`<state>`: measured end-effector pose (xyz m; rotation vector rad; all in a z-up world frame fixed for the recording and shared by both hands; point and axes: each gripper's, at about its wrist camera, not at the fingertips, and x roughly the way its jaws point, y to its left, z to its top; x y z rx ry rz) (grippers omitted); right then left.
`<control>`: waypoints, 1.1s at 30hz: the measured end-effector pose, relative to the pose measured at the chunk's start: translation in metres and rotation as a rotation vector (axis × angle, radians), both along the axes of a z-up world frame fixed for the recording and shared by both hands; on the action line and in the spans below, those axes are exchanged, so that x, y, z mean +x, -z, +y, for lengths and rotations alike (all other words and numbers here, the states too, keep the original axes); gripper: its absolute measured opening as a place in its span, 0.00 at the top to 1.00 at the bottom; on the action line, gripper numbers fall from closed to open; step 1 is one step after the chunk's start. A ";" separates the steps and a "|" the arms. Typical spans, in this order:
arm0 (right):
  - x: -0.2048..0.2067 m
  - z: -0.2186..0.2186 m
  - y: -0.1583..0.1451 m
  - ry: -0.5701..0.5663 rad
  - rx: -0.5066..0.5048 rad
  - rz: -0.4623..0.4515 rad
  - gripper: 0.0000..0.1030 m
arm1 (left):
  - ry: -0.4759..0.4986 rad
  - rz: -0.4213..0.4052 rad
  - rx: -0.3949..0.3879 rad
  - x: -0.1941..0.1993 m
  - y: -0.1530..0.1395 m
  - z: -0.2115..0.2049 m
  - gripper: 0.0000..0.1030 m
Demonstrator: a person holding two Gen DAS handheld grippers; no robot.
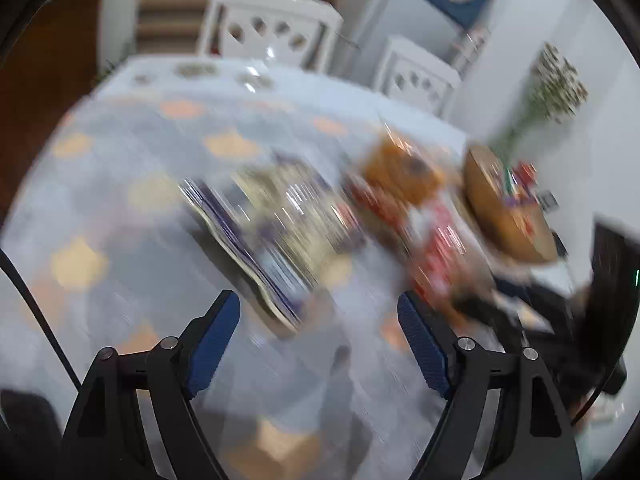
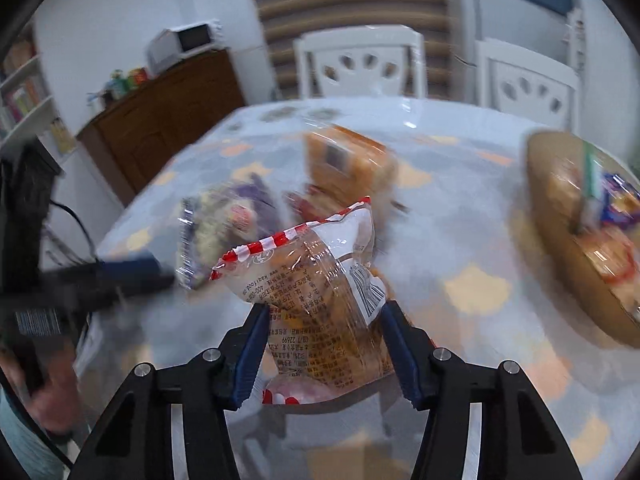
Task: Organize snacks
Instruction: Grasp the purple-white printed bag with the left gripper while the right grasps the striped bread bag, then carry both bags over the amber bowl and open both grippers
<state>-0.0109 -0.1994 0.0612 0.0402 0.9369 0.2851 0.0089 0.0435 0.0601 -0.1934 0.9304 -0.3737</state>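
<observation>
- Right wrist view: the right gripper (image 2: 322, 336) was clamped on a clear snack bag (image 2: 320, 300) with a red-and-white striped edge, held up above the table (image 2: 460, 216).
- To the right stood a wooden bowl (image 2: 560, 264) with packets already in it.
- Farther off lay an orange packet (image 2: 344, 160) and, to the left, a purple packet (image 2: 228, 220), both on the table.
- Left wrist view, badly blurred: the left gripper (image 1: 320, 308) was spread wide and empty, near the purple packet (image 1: 272, 220).
- The step in hand looked like carrying the snack bag to the bowl.
- The next move would call for a swing right, over the rim, then release.
</observation>
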 end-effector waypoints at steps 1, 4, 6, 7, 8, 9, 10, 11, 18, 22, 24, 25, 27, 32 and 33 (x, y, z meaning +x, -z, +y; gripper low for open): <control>-0.002 -0.005 -0.001 0.023 -0.012 0.015 0.46 | -0.027 -0.030 0.030 0.006 -0.006 0.003 0.21; -0.004 -0.023 -0.002 0.046 0.001 0.044 0.46 | -0.027 -0.100 0.146 0.036 -0.013 -0.001 0.16; -0.004 -0.029 -0.002 0.033 0.028 0.049 0.46 | 0.034 -0.083 0.186 0.057 -0.007 -0.011 0.13; -0.004 -0.032 -0.002 0.030 0.037 0.049 0.46 | 0.054 -0.084 0.230 0.067 -0.002 -0.018 0.13; -0.003 -0.033 -0.002 0.027 0.044 0.051 0.46 | 0.067 -0.091 0.262 0.073 0.002 -0.020 0.13; -0.003 -0.033 -0.001 0.022 0.049 0.051 0.46 | 0.076 -0.095 0.283 0.078 0.004 -0.023 0.13; -0.003 -0.033 -0.001 0.019 0.049 0.048 0.46 | 0.083 -0.093 0.290 0.083 0.007 -0.024 0.13; -0.003 -0.033 0.000 0.012 0.045 0.045 0.46 | 0.109 -0.079 0.263 0.091 0.009 -0.024 0.13; 0.000 -0.034 0.002 -0.012 0.079 0.067 0.42 | 0.295 0.003 0.215 0.086 0.016 -0.035 0.04; 0.007 -0.041 0.006 0.005 0.128 0.086 0.38 | 0.291 -0.016 0.271 0.076 0.025 -0.045 0.04; 0.007 -0.039 0.006 0.005 0.128 0.088 0.37 | 0.280 -0.040 0.286 0.072 0.026 -0.046 0.04; 0.007 -0.039 0.007 0.005 0.125 0.089 0.34 | 0.276 -0.043 0.286 0.070 0.026 -0.047 0.04; 0.005 -0.037 0.010 0.004 0.113 0.087 0.28 | 0.272 -0.039 0.283 0.065 0.027 -0.047 0.04; -0.002 -0.035 0.010 -0.007 0.120 0.069 0.17 | 0.232 -0.082 0.347 0.044 0.029 -0.050 0.19; -0.004 -0.036 0.010 -0.007 0.126 0.067 0.14 | 0.227 -0.081 0.321 0.037 0.028 -0.049 0.24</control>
